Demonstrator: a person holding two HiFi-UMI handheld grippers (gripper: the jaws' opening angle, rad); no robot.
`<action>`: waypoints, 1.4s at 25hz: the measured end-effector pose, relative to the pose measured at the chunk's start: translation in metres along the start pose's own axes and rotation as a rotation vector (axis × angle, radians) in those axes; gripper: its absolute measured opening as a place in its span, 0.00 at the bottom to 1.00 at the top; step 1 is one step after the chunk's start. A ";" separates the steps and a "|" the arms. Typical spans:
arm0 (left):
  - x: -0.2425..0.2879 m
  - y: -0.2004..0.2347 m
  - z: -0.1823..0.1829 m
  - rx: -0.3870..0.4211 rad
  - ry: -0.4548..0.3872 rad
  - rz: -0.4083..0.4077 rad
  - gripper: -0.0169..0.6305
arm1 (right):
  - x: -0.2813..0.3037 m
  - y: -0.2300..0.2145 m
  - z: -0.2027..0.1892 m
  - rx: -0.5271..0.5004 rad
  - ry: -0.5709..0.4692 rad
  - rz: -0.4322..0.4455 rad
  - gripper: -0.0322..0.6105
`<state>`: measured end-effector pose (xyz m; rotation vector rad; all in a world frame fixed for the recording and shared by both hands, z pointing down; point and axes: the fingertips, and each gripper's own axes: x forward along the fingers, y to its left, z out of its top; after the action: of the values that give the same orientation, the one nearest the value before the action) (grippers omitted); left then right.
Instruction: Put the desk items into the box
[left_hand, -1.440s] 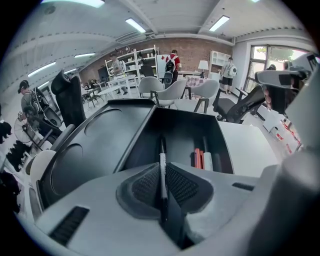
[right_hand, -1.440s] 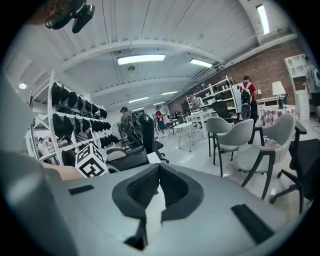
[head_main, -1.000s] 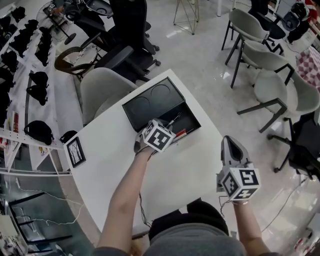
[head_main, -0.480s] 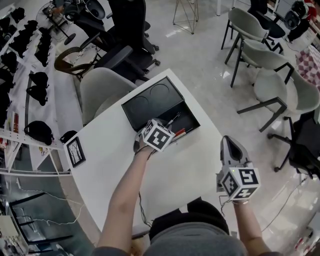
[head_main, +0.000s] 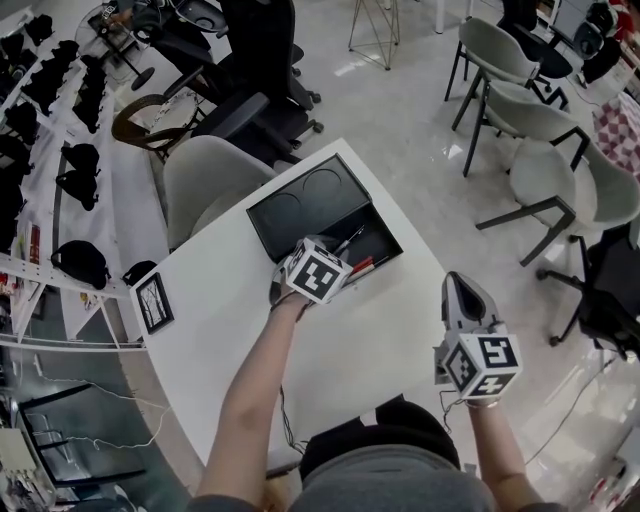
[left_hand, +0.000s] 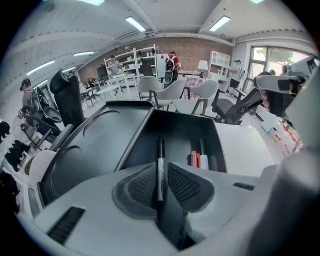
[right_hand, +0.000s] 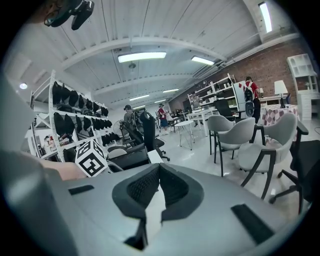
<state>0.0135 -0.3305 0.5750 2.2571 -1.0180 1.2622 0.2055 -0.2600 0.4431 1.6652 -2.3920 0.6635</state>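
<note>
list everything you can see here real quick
table: one, white, under the box
box: one, black, open at the table's far edge, lid laid back
red marker: one, red, lying in the box
black pen: one, black, between the left gripper's jaws, over the box
framed card: one, black frame, table's left edge
grey chairs: several, grey, around the room
office chair: at least one, black, beyond the table
left gripper: grey, jaws opening, pen between them
right gripper: grey, jaws together, empty, at the table's near right
</note>
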 end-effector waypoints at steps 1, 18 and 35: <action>-0.003 0.000 0.003 0.002 -0.011 0.003 0.12 | 0.000 0.000 0.000 -0.001 0.000 0.000 0.05; -0.077 0.015 0.028 -0.046 -0.212 0.137 0.12 | 0.003 0.024 0.012 -0.046 -0.032 0.054 0.05; -0.158 0.032 0.006 -0.207 -0.426 0.279 0.08 | 0.007 0.057 0.028 -0.099 -0.057 0.117 0.05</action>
<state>-0.0607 -0.2904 0.4373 2.3254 -1.5806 0.7317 0.1538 -0.2614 0.4056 1.5356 -2.5335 0.5111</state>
